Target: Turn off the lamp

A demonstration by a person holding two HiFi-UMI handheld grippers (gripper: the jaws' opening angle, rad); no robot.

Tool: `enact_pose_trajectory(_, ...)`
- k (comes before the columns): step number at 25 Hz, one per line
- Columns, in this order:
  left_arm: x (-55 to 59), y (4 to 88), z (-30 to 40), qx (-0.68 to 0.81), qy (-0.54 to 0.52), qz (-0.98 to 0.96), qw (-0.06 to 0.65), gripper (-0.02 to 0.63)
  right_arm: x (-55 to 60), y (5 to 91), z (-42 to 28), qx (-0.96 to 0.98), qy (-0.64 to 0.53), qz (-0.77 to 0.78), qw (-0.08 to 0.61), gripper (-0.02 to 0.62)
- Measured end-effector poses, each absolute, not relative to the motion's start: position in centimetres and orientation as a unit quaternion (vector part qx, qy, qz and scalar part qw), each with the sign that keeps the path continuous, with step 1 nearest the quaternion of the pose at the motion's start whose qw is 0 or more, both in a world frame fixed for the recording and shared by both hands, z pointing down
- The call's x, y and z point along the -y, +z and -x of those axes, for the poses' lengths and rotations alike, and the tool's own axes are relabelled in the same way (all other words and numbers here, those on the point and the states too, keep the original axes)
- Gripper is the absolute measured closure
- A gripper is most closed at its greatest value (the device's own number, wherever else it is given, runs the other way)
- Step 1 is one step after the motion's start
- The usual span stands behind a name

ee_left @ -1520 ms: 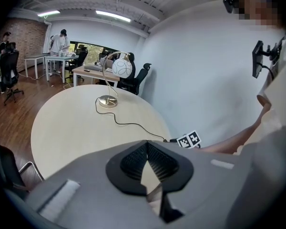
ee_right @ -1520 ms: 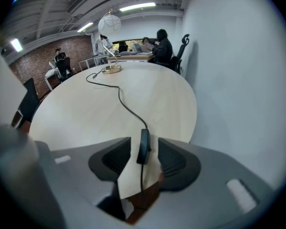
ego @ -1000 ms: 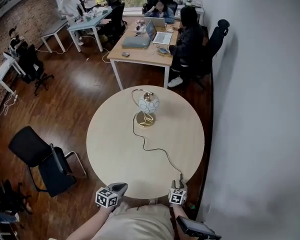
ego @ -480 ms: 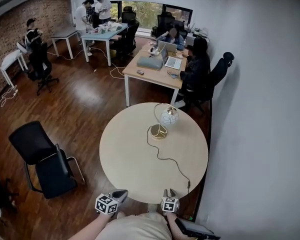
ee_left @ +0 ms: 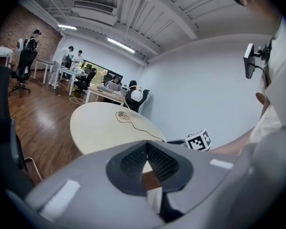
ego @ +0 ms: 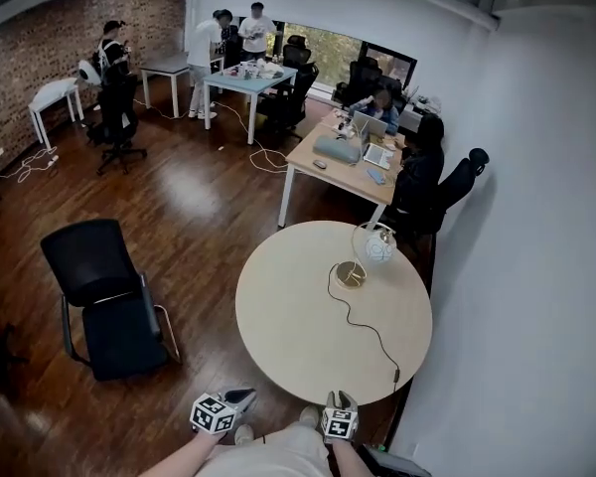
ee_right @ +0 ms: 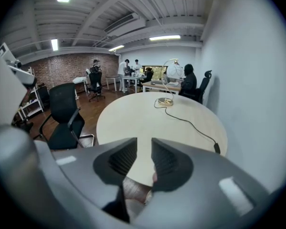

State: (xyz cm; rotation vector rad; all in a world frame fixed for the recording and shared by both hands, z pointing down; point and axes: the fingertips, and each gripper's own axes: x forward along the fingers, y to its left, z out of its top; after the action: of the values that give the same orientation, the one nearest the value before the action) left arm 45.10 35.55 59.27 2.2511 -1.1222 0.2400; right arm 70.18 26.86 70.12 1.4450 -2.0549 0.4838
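lamp: white globe shade (ego: 380, 246) hanging from a thin gold arc, on a round gold base (ego: 351, 274); lit or not, hard to say from this far off
lamp spot: far right part of the round table (ego: 278, 316), base near the far edge, shade on the side toward the wall
cord: thin and black (ego: 366, 324), snakes from the base to the table's near right edge; inline switch (ego: 396, 374) sits right at that edge
left gripper (ego: 240, 397): off the table's near edge, over the floor; jaw tips together, nothing between them
right gripper (ego: 340, 399): just off the near edge, left of the switch; jaws part-way apart and just been closing, nothing between them
open room: light wood top runs from the near edge to the base, left of the cord
right edge: white wall (ego: 536, 266) close beside it
left edge: black office chair (ego: 104, 296) on dark wood floor, well apart
far edge: long desk (ego: 338, 172) with laptops just beyond; seated person in black (ego: 417, 182) near the lamp
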Motion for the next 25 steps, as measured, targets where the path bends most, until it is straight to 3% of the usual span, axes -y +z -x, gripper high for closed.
enact_pose_trajectory(15,-40.0,62.4,-44.3,0.420,0.086,-0.848,0.312,0.601,-32.4,65.8,-72.5,0.767,0.177,-0.577,0.218,0.513)
enact_pose_trajectory(25,-45.2,59.8,-53.7,0.366,0.128,-0.865,0.317,0.601,-41.4,61.3,-79.2,0.767,0.209,-0.584,0.164,0.520)
